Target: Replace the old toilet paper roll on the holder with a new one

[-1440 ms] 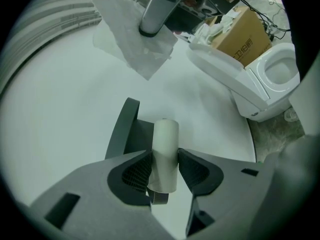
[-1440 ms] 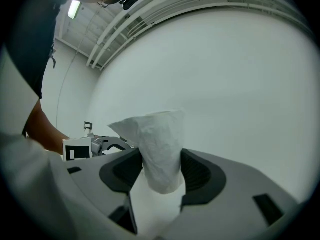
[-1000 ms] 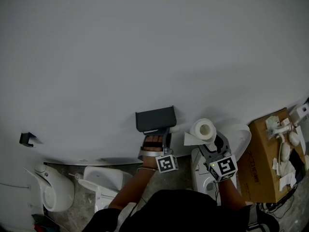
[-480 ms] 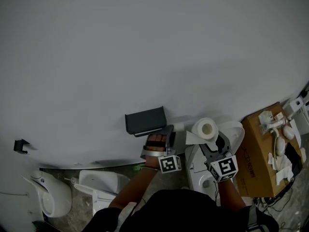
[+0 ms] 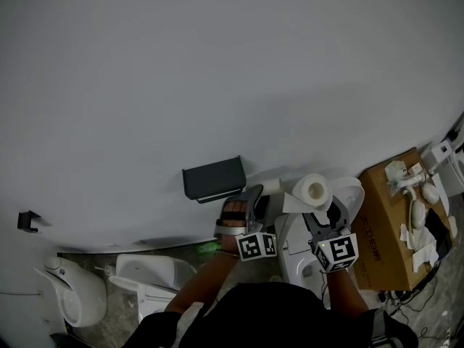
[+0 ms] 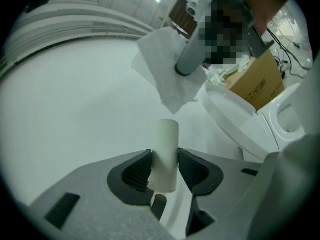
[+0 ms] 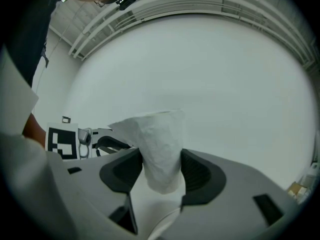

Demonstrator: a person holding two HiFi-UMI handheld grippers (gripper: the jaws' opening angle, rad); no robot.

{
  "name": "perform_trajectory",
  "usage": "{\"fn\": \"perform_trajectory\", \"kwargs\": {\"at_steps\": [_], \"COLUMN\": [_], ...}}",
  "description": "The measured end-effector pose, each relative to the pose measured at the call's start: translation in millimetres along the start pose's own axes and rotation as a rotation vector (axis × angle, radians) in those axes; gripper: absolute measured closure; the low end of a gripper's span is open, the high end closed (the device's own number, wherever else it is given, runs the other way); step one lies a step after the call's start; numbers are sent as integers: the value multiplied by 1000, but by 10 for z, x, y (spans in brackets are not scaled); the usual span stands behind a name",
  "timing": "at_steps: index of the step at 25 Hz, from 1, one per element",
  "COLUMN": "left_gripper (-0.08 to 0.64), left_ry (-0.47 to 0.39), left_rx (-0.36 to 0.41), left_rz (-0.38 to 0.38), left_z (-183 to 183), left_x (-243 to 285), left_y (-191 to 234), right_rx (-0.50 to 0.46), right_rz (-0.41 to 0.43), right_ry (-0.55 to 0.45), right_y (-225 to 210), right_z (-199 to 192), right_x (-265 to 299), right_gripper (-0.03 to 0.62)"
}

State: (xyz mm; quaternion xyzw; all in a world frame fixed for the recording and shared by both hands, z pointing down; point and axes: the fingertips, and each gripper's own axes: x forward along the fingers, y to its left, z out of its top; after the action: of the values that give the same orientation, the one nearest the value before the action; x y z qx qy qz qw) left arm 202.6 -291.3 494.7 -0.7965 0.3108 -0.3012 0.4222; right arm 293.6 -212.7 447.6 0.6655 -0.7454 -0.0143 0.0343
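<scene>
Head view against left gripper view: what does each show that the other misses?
Only the head view shows the dark holder on the wall and a small black hook further left. Only the left gripper view shows the pads of the left gripper pressed against the empty tube. Both show that tube, the cardboard box and the white toilet.

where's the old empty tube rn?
The empty tube is clamped in the left hand-held gripper; in the head view it sits between the dark wall holder and the new roll.
</scene>
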Motion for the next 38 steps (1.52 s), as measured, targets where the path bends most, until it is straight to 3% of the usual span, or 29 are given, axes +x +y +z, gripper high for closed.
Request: {"fn": "perform_trajectory", "kwargs": {"at_steps": [8, 12, 18, 24, 38], "left_gripper": [393, 393, 394, 394, 394], "left_ry": [-133, -184, -313, -247, -170], "left_rx": [-447, -612, -894, -954, -914], "left_rz": [-15, -10, 70, 126, 249], "left_z": [200, 200, 36, -283, -741], "left_x": [-292, -460, -715, -864, -1147], "left_y": [229, 338, 635, 712, 974], "right_rx": [7, -1, -1, -1, 43], "right_rz": [-29, -12, 28, 77, 193], "right_ry": [7, -14, -14, -27, -1], "right_y": [5, 75, 237, 425, 737], "right_z": [-104, -65, -73, 8, -192], "right_x": [-44, -31, 23, 127, 441], "right_gripper": [356, 354, 354, 354, 354]}}
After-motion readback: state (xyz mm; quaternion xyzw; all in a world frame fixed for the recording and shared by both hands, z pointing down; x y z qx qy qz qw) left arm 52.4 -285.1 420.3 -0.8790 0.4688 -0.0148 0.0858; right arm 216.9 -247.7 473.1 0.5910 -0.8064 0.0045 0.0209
